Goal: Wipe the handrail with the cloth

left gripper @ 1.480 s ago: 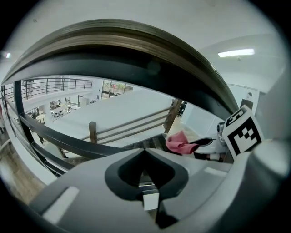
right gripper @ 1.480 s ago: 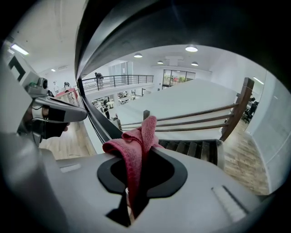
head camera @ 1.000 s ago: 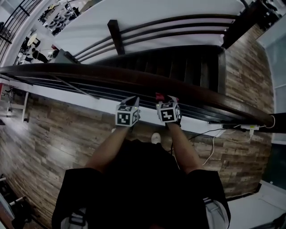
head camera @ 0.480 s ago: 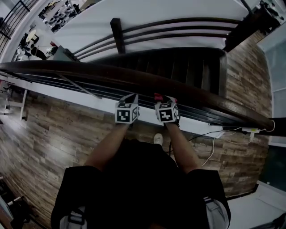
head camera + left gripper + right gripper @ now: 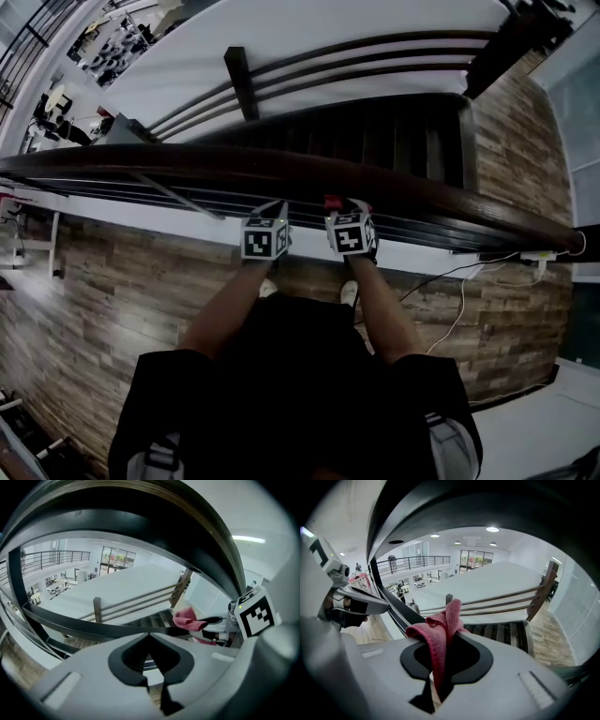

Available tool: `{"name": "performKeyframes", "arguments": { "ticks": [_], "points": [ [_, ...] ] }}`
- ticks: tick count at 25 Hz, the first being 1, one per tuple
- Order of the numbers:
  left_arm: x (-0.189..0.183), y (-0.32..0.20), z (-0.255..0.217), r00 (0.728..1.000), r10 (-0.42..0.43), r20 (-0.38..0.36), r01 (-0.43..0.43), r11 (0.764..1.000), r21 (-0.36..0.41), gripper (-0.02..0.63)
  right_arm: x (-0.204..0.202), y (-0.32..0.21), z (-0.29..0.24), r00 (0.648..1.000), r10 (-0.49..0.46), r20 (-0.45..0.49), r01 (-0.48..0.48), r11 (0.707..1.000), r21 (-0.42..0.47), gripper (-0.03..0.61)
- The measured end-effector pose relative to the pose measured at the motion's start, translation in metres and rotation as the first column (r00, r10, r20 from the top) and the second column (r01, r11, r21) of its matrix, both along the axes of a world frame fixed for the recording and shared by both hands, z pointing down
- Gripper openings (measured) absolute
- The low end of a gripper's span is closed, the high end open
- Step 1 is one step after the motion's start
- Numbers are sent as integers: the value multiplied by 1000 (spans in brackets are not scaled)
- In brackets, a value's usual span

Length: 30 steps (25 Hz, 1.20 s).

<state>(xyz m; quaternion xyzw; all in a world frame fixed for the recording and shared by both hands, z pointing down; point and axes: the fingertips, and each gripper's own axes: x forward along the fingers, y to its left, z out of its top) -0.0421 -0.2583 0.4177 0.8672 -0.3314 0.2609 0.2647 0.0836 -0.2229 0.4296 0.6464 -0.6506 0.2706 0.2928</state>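
Observation:
The dark wooden handrail [image 5: 309,169] curves across the head view from left to right. Both grippers sit just below its near side. My right gripper [image 5: 352,230] is shut on a red cloth [image 5: 333,202], whose bunched end sticks up toward the rail. In the right gripper view the cloth [image 5: 440,625] hangs between the jaws of the right gripper [image 5: 450,632], and the handrail [image 5: 487,508] arches overhead. My left gripper [image 5: 265,234] is beside it, shut and holding nothing. From the left gripper view, the left gripper [image 5: 149,634] sees the cloth [image 5: 187,618] to its right.
Thin horizontal bars [image 5: 187,192] run under the handrail. Beyond it a dark staircase [image 5: 394,131] drops away, with a second railing and post [image 5: 239,80]. Wood plank floor [image 5: 112,281] lies below. A cable and power strip [image 5: 534,255] lie at the right. The person's shoes [image 5: 349,292] stand near the rail.
Both grippers keep almost the same place under the rail. The head view has shifted slightly and the person's feet have moved a little.

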Motion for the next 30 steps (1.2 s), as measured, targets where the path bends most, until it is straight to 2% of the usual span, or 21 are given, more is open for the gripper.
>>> {"name": "performKeyframes", "arguments": {
  "ticks": [7, 15, 21, 25, 27, 30],
  "points": [
    [-26, -11, 5, 1000, -23, -11, 23, 999, -24, 0, -18, -8, 3, 1000, 3, -9, -3, 1000, -9, 52],
    [-51, -25, 5, 991, -135, -19, 135, 990, -39, 0, -57, -28, 4, 993, -114, 8, 114, 993, -23, 52],
    [-67, -28, -1, 969, -245, -24, 244, 969, -28, 0, -79, -36, 2, 977, -214, 12, 214, 976, -43, 52],
    [-78, -36, -3, 952, -301, -46, 300, 953, -34, 0, -81, -40, 0, 966, -258, -20, 257, 965, -46, 52],
    [-82, -36, 2, 951, -306, -48, 303, 951, -51, 0, -84, -40, -2, 967, -255, -23, 254, 966, -55, 52],
    [-82, -40, 1, 961, -272, -43, 270, 961, -52, 0, -90, -44, 1, 972, -237, -9, 235, 969, -70, 52]
  ]
}}
